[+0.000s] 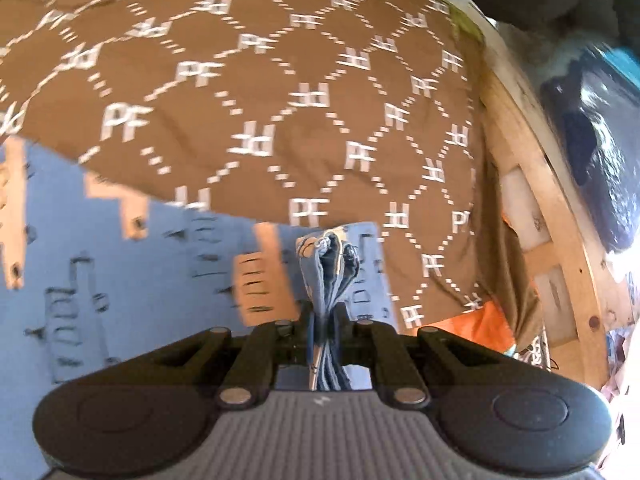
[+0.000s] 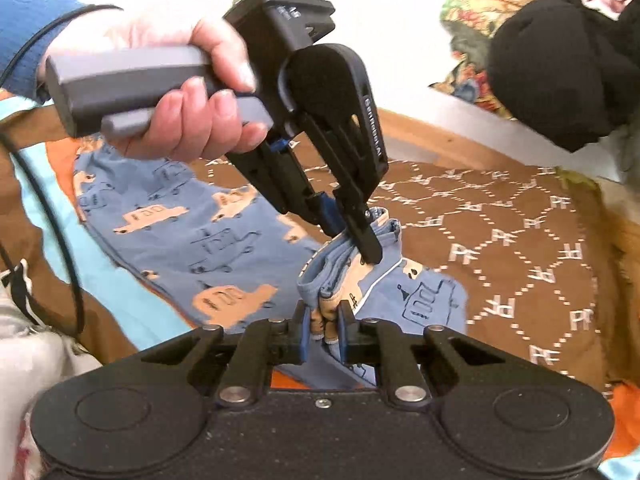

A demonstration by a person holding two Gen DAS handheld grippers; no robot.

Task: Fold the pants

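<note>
The pants [image 2: 224,236] are small, blue, printed with tan and outlined trucks. They lie on a brown cover with white PF marks [image 2: 520,240]. My right gripper [image 2: 325,320] is shut on a bunched edge of the pants. My left gripper [image 2: 354,240] shows in the right wrist view, held in a hand, shut on the same bunched edge just beyond the right one. In the left wrist view the left gripper [image 1: 323,320] pinches a layered fold of the pants [image 1: 120,272], which spread to the left below it.
A wooden bed frame [image 1: 560,248] runs along the right edge of the brown cover [image 1: 260,80]. A black garment [image 2: 560,72] and patterned cloth [image 2: 468,40] lie beyond it. Orange and light blue fabric [image 2: 100,272] lies under the pants.
</note>
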